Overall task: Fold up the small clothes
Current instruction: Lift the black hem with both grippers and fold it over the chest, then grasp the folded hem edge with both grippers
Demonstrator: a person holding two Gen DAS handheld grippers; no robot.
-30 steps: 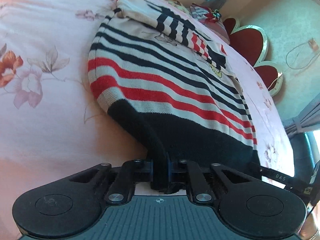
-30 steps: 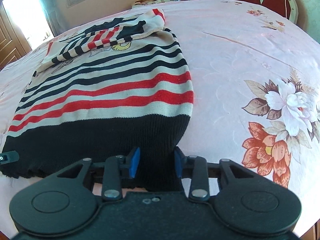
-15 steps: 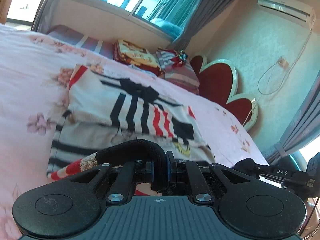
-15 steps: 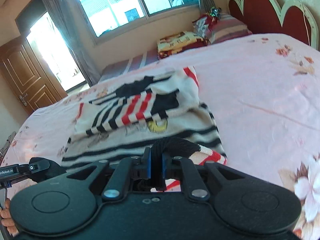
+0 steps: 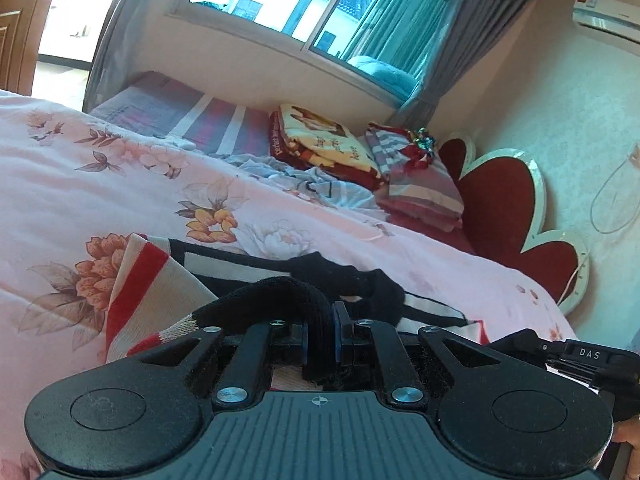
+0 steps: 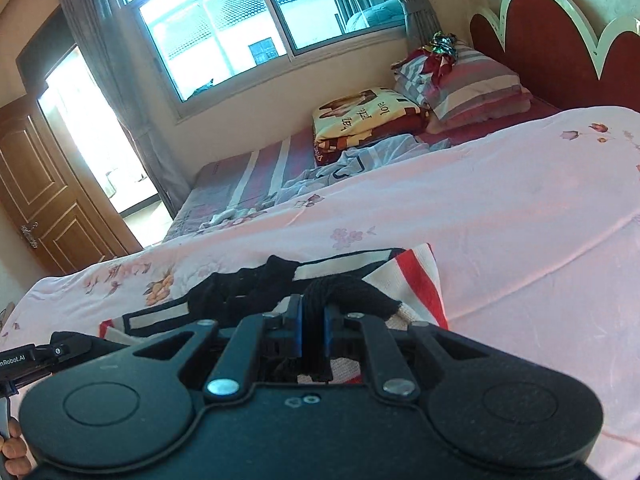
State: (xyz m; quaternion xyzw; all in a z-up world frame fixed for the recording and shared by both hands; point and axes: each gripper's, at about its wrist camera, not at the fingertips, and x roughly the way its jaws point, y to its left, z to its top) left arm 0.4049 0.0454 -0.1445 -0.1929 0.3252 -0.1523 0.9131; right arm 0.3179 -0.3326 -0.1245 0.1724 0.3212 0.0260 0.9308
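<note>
On the pink bedspread [image 5: 100, 196], both claws pinch the black hem of the red-and-black striped sweater [image 5: 160, 280].

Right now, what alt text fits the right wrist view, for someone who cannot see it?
The right gripper is shut on the black hem of a striped sweater on a pink floral bed. Beyond lie pillows, a window and a wooden door.

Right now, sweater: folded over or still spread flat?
Mid-fold, not flat. Both the left gripper and right gripper pinch the striped sweater's black hem, raised over its body.
</note>
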